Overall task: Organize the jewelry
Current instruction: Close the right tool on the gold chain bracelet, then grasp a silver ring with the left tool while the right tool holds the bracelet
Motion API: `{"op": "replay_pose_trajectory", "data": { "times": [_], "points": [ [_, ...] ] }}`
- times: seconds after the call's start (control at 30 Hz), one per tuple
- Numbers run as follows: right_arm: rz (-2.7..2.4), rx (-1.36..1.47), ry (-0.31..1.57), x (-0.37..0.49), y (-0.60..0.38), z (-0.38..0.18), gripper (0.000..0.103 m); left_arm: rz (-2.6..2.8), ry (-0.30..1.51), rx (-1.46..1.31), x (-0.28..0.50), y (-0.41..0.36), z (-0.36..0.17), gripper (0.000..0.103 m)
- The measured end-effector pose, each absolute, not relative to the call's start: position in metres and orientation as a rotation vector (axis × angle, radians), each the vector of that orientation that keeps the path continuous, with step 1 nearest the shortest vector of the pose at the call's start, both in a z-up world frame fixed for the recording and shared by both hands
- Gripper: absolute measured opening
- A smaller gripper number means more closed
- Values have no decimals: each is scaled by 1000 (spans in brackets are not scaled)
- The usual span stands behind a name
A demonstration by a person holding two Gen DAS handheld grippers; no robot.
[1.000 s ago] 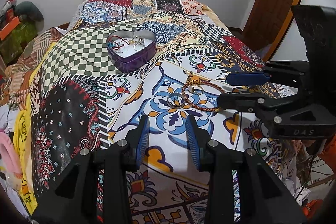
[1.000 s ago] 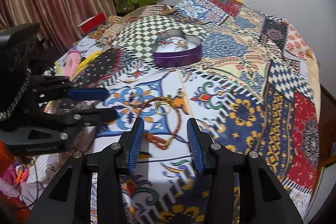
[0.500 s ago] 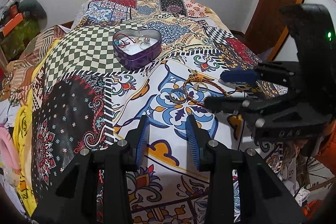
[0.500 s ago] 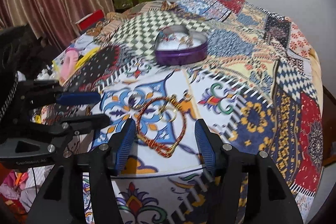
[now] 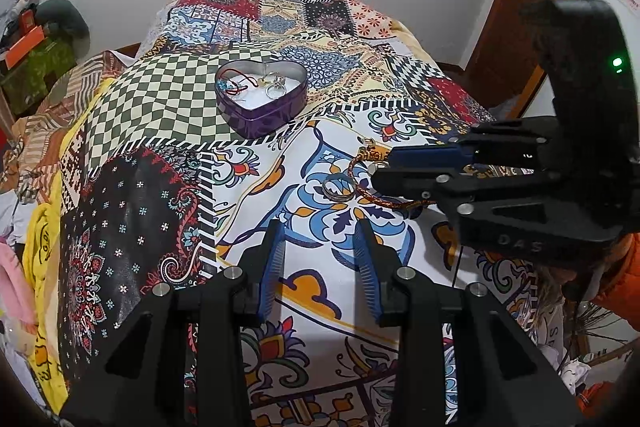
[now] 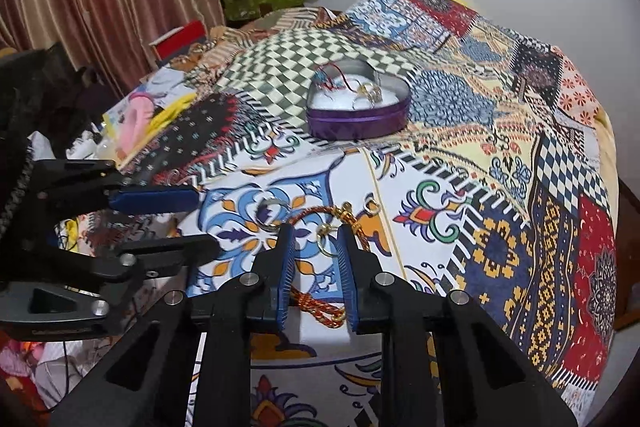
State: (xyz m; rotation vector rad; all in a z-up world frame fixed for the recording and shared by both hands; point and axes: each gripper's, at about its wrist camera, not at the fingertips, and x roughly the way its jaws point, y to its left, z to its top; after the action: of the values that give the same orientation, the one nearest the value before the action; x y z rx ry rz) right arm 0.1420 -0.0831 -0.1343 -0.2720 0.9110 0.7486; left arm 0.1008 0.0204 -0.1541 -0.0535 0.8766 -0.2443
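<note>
Patchwork-quilted bed [image 5: 152, 107] under us. Purple heart-shaped tin [image 5: 261, 98] sits mid-bed, rings inside. Red-gold braided cord bracelet [image 6: 320, 307] lies between our right gripper [image 6: 315, 231] fingers, jaws narrowed, not visibly clamped. Our left gripper [image 5: 320, 227] gapes wide, holding nothing, near silver ring [image 5: 338, 187].

The right gripper [image 6: 314, 233] has moved forward and down over the red braided bracelet [image 6: 320, 305], its jaws narrower than before.

Patchwork bed [image 5: 152, 115], heart tin [image 5: 260, 99], bracelet [image 6: 320, 307], rings [image 5: 338, 187]
</note>
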Motion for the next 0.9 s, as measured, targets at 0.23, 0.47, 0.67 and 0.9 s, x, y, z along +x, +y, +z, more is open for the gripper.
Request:
{"op": "replay_pose_trajectory", "data": {
  "times": [0.23,0.47,0.67,0.9],
  "points": [
    [721,-276,913,152,-88,-141,20,-268,866,-65,106,19,-155,35],
    [743,-289,900,154,-84,-143,19,-286,868,-59,119,11,-159,29],
    [751,-282,893,154,-86,-141,18,-292,866,-54,129,6,-165,29],
    [746,-259,878,152,-93,-133,18,-289,861,-55,137,6,-169,20]
  ]
}}
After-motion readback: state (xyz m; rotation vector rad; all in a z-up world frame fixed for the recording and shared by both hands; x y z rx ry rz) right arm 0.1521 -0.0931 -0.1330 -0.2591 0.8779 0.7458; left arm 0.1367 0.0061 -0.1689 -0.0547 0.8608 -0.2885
